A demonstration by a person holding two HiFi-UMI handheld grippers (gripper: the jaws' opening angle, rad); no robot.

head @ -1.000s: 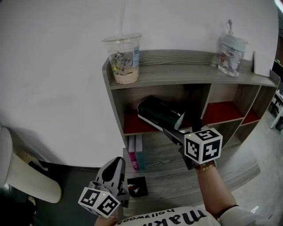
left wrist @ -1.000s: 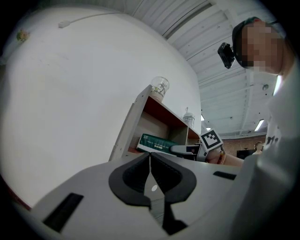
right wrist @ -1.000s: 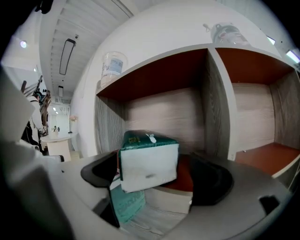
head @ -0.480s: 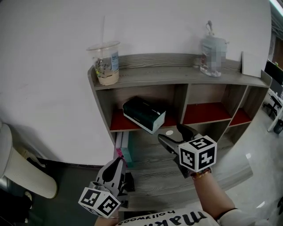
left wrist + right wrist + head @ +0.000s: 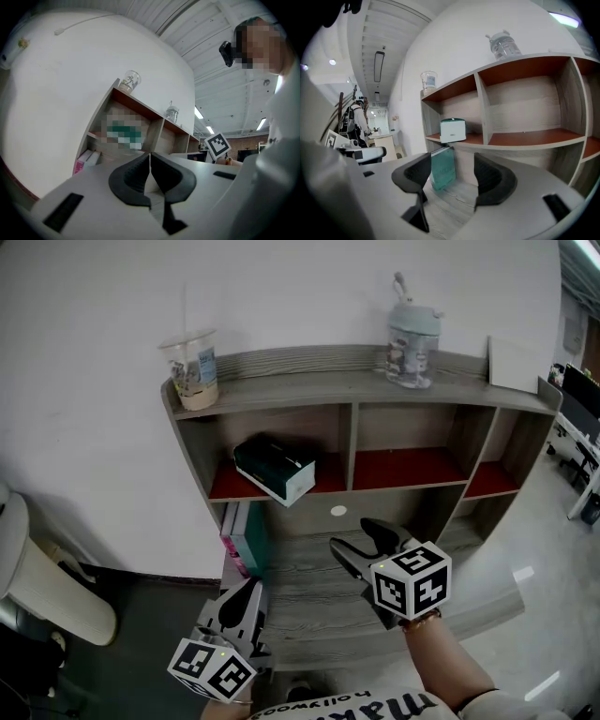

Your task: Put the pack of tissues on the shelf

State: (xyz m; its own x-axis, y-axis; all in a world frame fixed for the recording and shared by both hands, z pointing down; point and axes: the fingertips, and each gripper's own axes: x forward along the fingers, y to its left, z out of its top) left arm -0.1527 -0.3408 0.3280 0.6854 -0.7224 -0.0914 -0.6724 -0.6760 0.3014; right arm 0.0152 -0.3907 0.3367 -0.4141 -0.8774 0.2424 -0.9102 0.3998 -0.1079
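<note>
My right gripper, lower ctr-right, has its jaws abt half apart; they've just been closing, w/ nothing betw them. My left gripper, bottom left, has jaws together, empty. The dark green-and-white tissue pack sits angled in the left red-floored compartment of the grey wood shelf unit, ctr-left. Its label is too small to read.

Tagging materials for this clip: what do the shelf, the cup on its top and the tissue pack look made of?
Shelf: matte grey board with grain streaks, likely wood-look laminate. Cup: clear plastic, contents show through. Tissue pack: dark and white, sharp-edged; card or film, unclear.
</note>
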